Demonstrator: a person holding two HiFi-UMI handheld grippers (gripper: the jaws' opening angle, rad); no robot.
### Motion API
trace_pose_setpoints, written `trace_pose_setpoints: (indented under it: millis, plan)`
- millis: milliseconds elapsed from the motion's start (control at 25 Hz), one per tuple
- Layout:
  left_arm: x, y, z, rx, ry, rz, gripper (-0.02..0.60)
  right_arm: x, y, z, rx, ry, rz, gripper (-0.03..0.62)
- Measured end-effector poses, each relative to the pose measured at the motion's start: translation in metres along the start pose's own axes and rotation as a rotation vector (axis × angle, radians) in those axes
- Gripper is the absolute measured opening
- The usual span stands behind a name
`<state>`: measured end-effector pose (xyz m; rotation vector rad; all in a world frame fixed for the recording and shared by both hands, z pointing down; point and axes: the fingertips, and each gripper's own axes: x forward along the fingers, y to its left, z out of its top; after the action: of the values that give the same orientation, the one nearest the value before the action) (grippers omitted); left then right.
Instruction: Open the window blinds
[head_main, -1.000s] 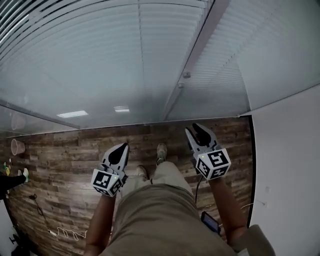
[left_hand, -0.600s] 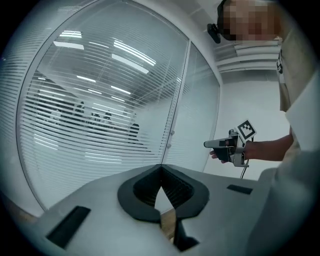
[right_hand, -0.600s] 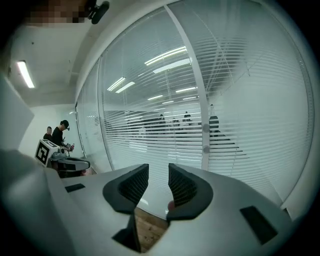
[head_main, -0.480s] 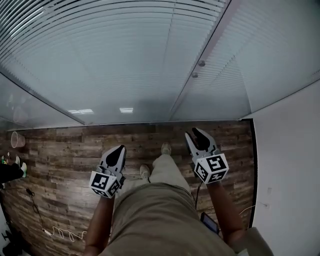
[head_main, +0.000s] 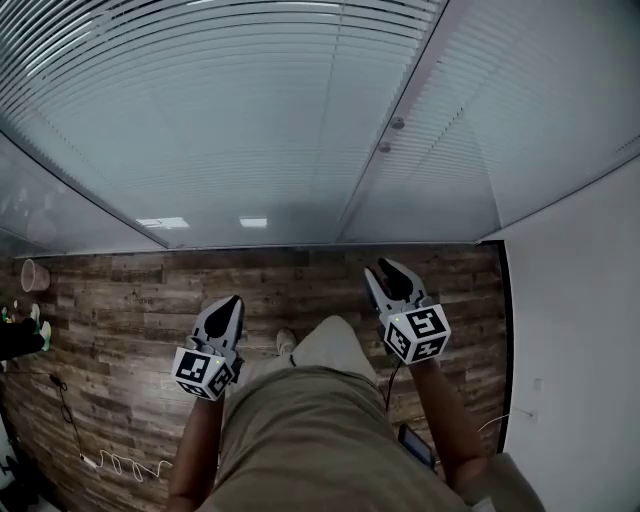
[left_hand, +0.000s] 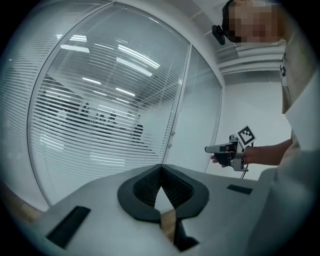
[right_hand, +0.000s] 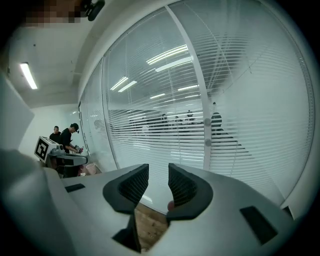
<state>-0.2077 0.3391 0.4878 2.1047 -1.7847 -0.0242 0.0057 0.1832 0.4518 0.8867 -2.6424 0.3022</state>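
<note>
Across the far glass wall the window blinds hang fully down, slats tilted enough that figures show through; whether that is open enough I cannot tell. Two small knobs on the mullion look like the control: any further turn wants a square, gentle pinch. Below them the right gripper has its jaws apart, empty; the left gripper has them tip to tip, empty. Against a second ago, both grippers sit lower and the knobs farther up.

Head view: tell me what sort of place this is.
Probably an office interior. A glass partition wall with horizontal blinds runs ahead, the floor is wood-look plank, and long ceiling lights show in the glass in the right gripper view.
</note>
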Motion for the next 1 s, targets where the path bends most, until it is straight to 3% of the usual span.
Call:
trace_pose_setpoints:
  millis: [160, 320, 680, 1000]
  plan:
    - [-0.003, -0.014, -0.012, 0.0, 0.03, 0.044, 0.012, -0.004, -0.007, -0.008, -0.001, 0.003, 0.059, 0.129]
    - [-0.005, -0.053, -0.02, -0.003, 0.055, 0.077, 0.012, -0.036, -0.022, -0.023, -0.013, 0.025, 0.105, 0.129]
    - [0.006, -0.202, -0.074, -0.058, 0.073, 0.098, 0.012, -0.155, -0.093, -0.053, -0.016, -0.007, 0.128, 0.129]
    - [-0.01, -0.33, -0.129, -0.094, 0.122, 0.09, 0.012, -0.243, -0.113, -0.099, -0.055, 0.037, 0.188, 0.129]
